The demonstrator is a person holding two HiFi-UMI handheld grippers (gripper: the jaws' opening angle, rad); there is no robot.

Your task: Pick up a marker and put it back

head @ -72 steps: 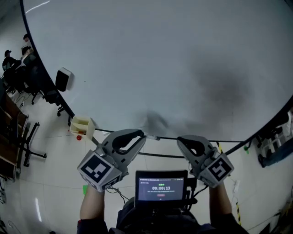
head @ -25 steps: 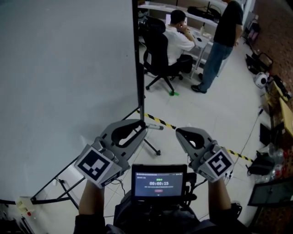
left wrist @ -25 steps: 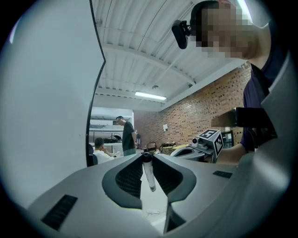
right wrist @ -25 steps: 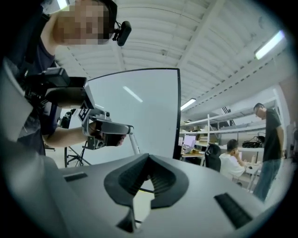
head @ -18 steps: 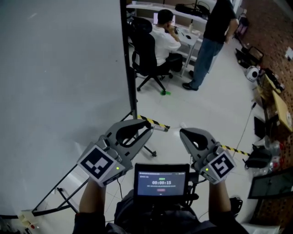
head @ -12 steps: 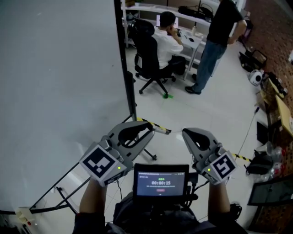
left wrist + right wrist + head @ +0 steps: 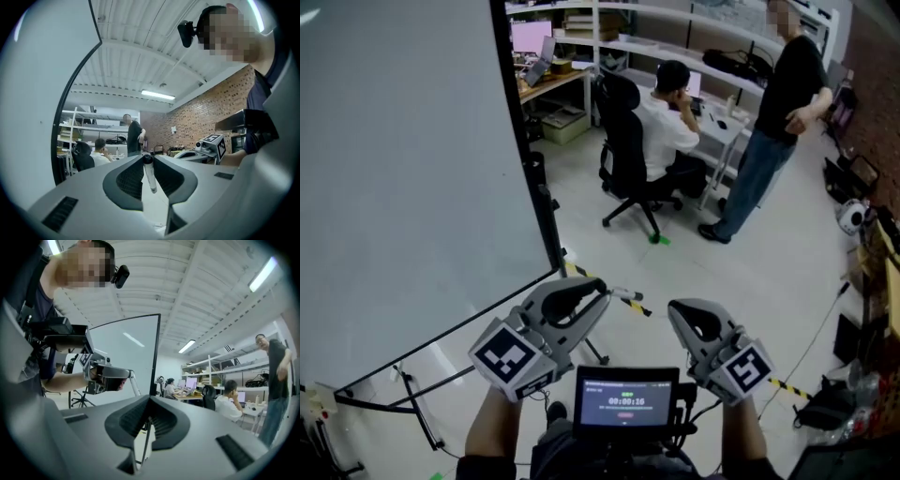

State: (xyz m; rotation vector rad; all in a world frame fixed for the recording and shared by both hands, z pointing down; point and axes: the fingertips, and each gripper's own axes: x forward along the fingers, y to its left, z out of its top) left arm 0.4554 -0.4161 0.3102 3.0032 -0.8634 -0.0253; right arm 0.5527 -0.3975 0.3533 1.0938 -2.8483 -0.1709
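Whiteboard (image 7: 394, 141) stands on pale floor (image 7: 750, 281) near office chair (image 7: 621, 136).

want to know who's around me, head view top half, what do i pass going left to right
whiteboard → monitor → seated person → standing person

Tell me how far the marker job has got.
Done: the marker is picked up, clamped in the left gripper. In hand: it is held in the air over the floor, to the right of the whiteboard; the right gripper is shut and empty. Left: putting the marker back, which is not yet done.
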